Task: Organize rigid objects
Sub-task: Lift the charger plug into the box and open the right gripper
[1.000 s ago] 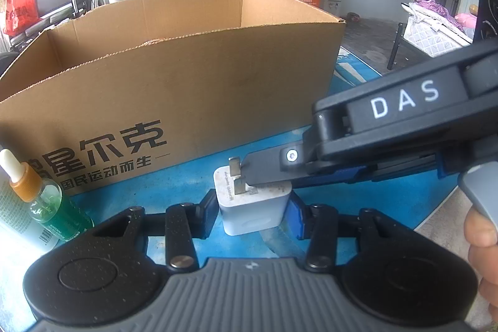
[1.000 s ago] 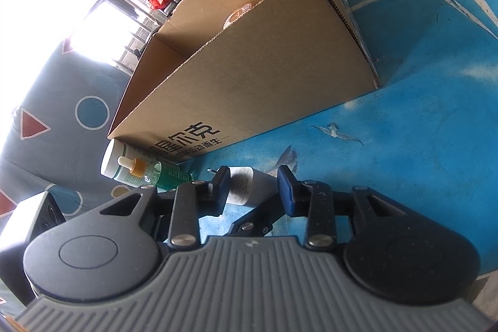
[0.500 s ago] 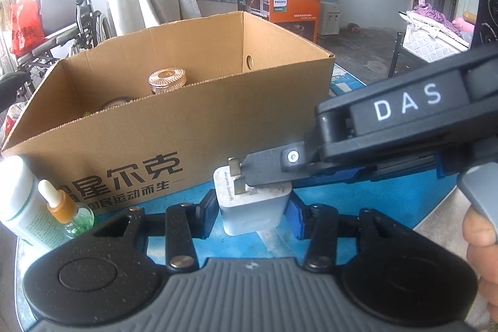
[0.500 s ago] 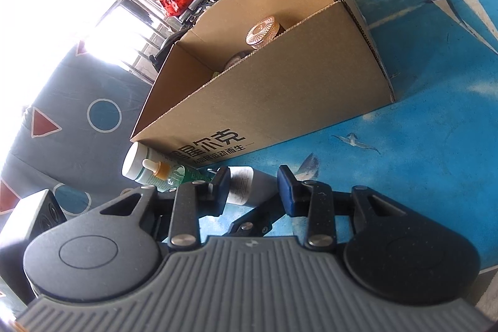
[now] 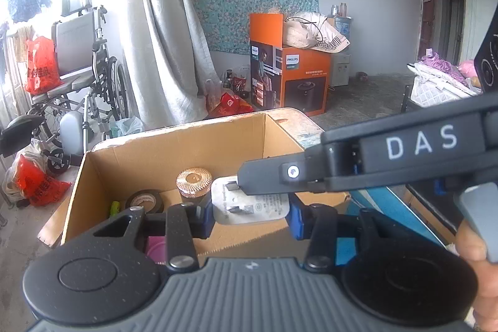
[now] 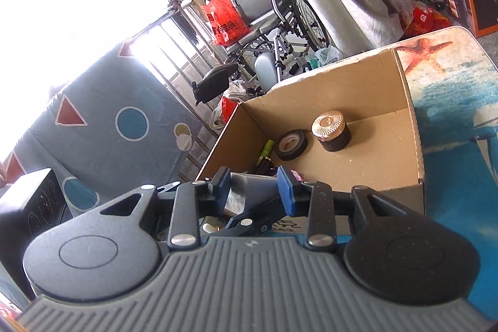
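Both the left gripper [image 5: 250,215] and the right gripper [image 6: 253,190], each clamped on the white square plug-in charger [image 5: 249,203], have lifted it off the table to above the open brown cardboard box [image 5: 162,154], ready for dropping in.

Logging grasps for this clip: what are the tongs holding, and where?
Both tongs, left and right, clamp one white plug adapter by its opposite sides, above the cardboard box.

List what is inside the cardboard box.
In the box: jar, tape roll, green pen, something pink. The grippers hide the near corner.
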Action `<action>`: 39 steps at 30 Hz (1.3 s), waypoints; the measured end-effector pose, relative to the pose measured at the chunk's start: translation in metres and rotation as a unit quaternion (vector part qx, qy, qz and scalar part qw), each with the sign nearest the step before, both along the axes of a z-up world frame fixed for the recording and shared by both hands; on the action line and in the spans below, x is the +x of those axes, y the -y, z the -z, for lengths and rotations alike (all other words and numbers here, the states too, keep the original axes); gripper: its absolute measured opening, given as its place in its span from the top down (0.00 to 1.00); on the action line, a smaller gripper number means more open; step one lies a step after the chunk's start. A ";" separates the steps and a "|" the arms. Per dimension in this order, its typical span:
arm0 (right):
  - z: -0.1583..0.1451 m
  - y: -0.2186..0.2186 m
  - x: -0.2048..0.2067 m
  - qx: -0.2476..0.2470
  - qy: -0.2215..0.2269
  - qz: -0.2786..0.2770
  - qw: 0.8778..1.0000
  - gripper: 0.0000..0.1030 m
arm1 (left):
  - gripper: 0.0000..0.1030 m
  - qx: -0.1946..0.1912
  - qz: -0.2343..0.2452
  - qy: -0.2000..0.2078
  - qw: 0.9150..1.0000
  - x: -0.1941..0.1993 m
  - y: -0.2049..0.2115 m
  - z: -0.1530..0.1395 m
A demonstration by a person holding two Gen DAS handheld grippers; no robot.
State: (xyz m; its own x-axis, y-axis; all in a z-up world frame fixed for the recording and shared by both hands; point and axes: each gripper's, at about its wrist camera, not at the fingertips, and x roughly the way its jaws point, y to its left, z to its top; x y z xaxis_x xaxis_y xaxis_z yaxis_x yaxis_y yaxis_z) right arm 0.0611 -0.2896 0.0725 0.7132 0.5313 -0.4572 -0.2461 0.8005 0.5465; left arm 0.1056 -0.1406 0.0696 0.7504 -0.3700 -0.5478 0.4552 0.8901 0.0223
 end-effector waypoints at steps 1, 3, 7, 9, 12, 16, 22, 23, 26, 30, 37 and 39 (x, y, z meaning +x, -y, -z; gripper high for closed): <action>-0.007 0.002 0.008 -0.011 0.005 0.000 1.000 0.68 | 0.56 -0.005 -0.002 -0.006 1.000 0.010 0.003 -0.002; -0.016 0.007 0.024 -0.025 0.010 0.000 1.000 0.68 | 0.56 -0.013 -0.004 -0.023 1.000 0.030 0.011 -0.004; -0.019 0.025 0.070 -0.033 -0.012 -0.003 0.999 0.68 | 0.56 -0.020 -0.013 -0.062 0.998 0.078 0.025 0.001; -0.016 0.034 0.095 -0.036 -0.028 -0.006 0.999 0.68 | 0.56 -0.024 -0.018 -0.084 0.996 0.103 0.032 0.008; -0.004 0.046 0.134 -0.043 -0.055 -0.012 0.997 0.68 | 0.56 -0.028 -0.027 -0.116 0.992 0.136 0.036 0.020; 0.011 0.052 0.175 -0.061 -0.077 -0.018 0.995 0.68 | 0.56 -0.031 -0.036 -0.149 0.988 0.166 0.042 0.037; 0.032 0.050 0.217 -0.102 -0.092 -0.028 0.990 0.68 | 0.57 -0.040 -0.032 -0.188 0.981 0.193 0.052 0.053; 0.035 0.049 0.222 -0.107 -0.094 -0.030 0.989 0.68 | 0.57 -0.039 -0.031 -0.191 0.980 0.196 0.054 0.055; 0.044 0.049 0.234 -0.112 -0.097 -0.035 0.988 0.68 | 0.57 -0.033 -0.033 -0.202 0.978 0.203 0.061 0.063; 0.049 0.050 0.242 -0.121 -0.090 -0.039 0.988 0.69 | 0.57 -0.029 -0.039 -0.208 0.977 0.212 0.067 0.069; 0.048 0.055 0.244 -0.112 -0.079 -0.037 0.990 0.68 | 0.72 -0.027 -0.037 -0.204 0.978 0.215 0.074 0.070; 0.047 0.060 0.241 -0.102 -0.076 -0.033 0.991 0.68 | 0.65 -0.024 -0.038 -0.197 0.979 0.211 0.074 0.066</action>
